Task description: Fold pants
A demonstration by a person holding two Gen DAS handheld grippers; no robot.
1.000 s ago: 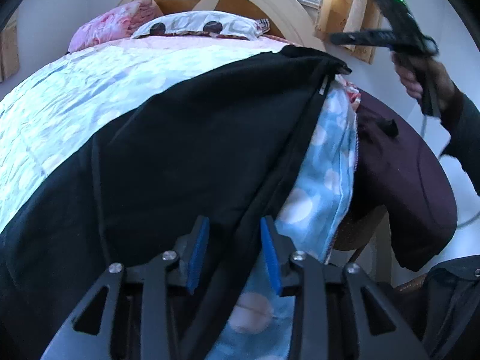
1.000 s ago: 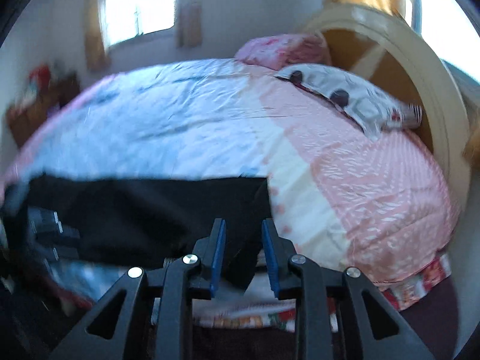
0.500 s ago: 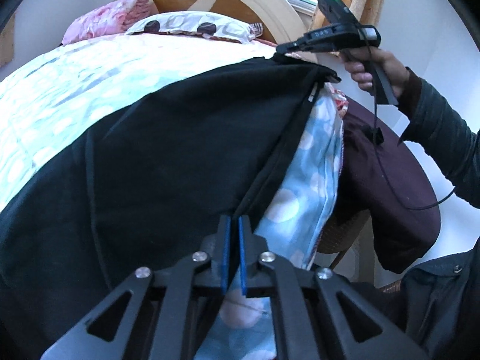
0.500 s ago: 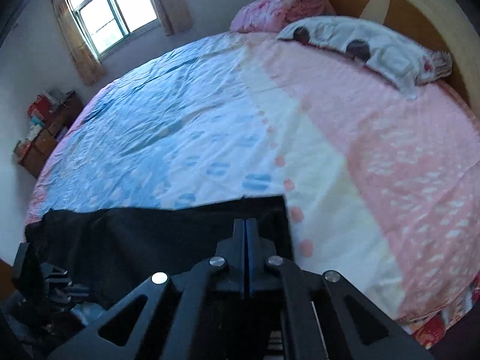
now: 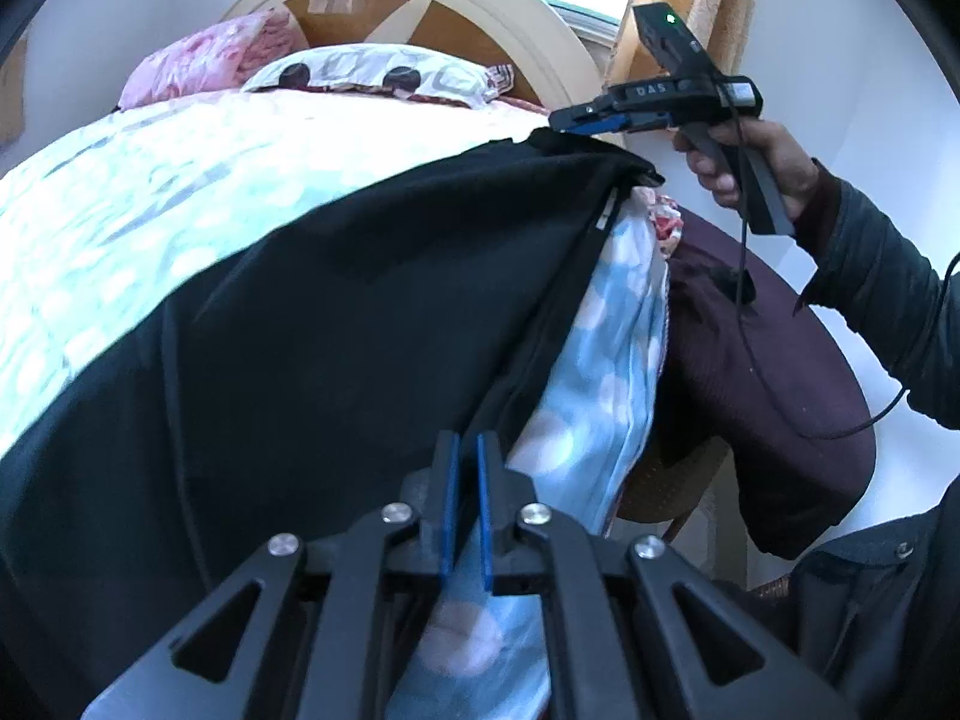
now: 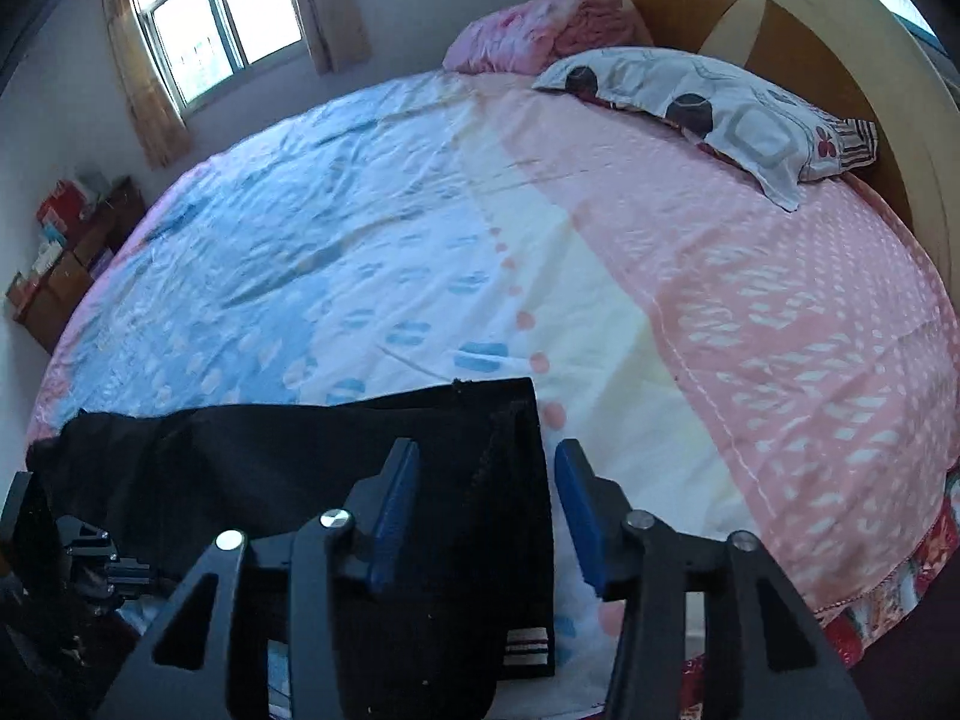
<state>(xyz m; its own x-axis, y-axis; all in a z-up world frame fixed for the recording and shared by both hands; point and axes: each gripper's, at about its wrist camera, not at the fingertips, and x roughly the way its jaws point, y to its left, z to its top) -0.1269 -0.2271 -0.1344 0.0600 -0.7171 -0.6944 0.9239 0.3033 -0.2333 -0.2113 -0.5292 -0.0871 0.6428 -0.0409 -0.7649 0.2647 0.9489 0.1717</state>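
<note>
Black pants (image 5: 336, 330) lie stretched along the near edge of the bed; they also show in the right wrist view (image 6: 336, 480). My left gripper (image 5: 467, 468) is shut on the pants' edge where it hangs over the blue quilt. My right gripper (image 6: 486, 480) is open, its blue pads on either side of the pants' end with a striped tag (image 6: 525, 648). In the left wrist view the right gripper (image 5: 576, 119) sits just above the far corner of the pants.
The bed carries a blue, white and pink quilt (image 6: 540, 240) with two pillows (image 6: 708, 108) at a round headboard (image 5: 420, 6). A dark purple cloth (image 5: 768, 396) drapes a chair beside the bed. Boxes (image 6: 66, 264) stand by the far wall.
My right gripper, shut half a second ago, has opened and let go of the pants' end. My left gripper stays shut on the pants' edge.
</note>
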